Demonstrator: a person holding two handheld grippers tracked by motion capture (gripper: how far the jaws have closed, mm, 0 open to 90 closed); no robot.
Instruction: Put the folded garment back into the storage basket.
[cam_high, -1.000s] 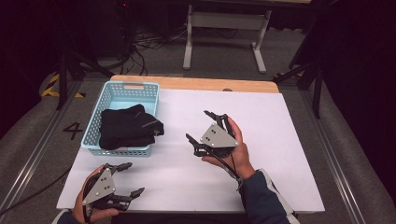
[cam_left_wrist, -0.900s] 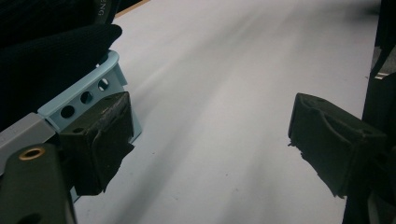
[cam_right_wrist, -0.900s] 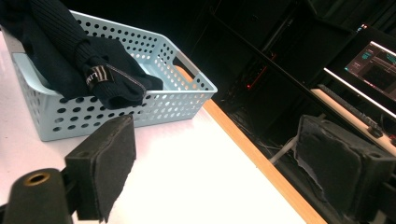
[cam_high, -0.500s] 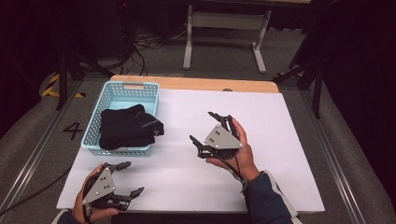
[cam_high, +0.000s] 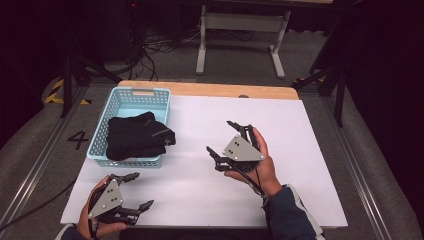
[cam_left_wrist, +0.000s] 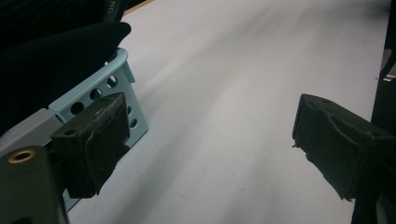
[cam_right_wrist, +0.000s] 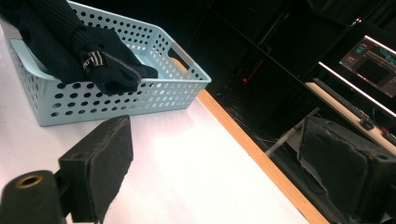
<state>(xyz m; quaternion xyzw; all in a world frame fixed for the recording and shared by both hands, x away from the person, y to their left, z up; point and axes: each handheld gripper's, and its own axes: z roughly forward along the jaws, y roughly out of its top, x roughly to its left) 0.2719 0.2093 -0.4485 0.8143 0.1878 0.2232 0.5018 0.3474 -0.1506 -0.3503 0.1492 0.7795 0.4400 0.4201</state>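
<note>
With both the left tongs (cam_high: 134, 191) and right tongs (cam_high: 222, 139) standing apart and empty, the black garment (cam_high: 136, 135), apparently socks, lay in the blue basket (cam_high: 118, 103) at the worktop's (cam_high: 300, 150) far-left corner; gripping its overhanging edge appeared soundest.

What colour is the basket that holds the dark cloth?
Light blue basket, with round holes in its walls; the right gripper view shows it best.
</note>
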